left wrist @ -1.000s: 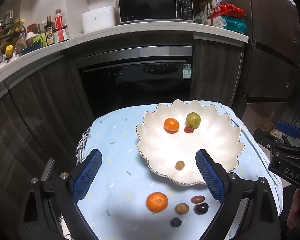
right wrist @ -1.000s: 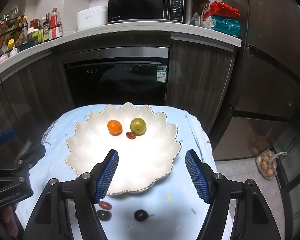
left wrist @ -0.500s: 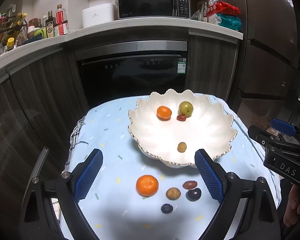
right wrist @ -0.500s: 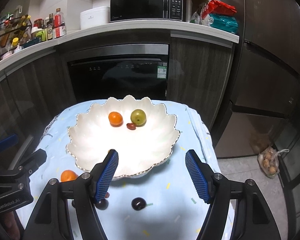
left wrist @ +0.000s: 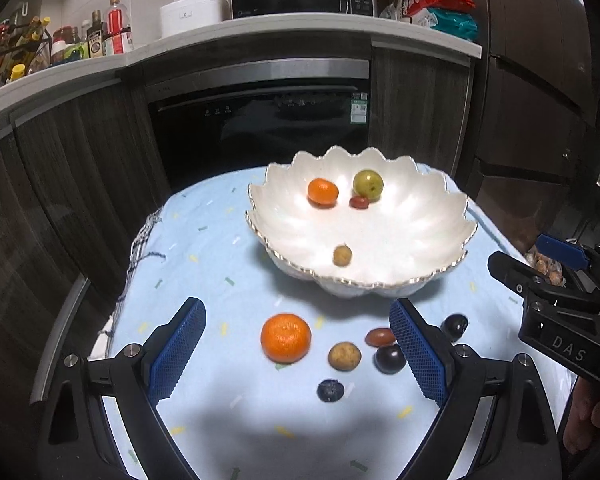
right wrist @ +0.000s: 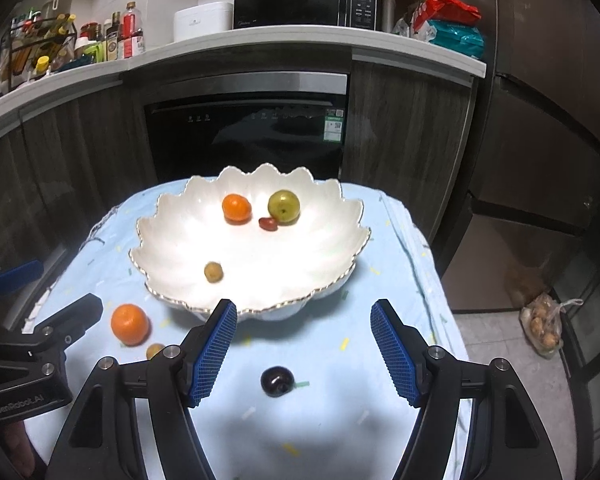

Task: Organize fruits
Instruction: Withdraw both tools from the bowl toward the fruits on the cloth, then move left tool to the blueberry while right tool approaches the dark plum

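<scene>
Both grippers are sinking toward the blue tablecloth (left wrist: 204, 248), so the loose fruit is now looming larger than a second ago. Left gripper (left wrist: 296, 354) is hanging spread wide and empty around the mandarin (left wrist: 286, 337), presumably lining up a pick. Right gripper (right wrist: 304, 354) is hovering unclenched and empty above a glossy dark plum (right wrist: 275, 380). Four fruits are already sitting inside the scalloped white bowl (right wrist: 168, 236); the rest are lying just in front of it.
</scene>
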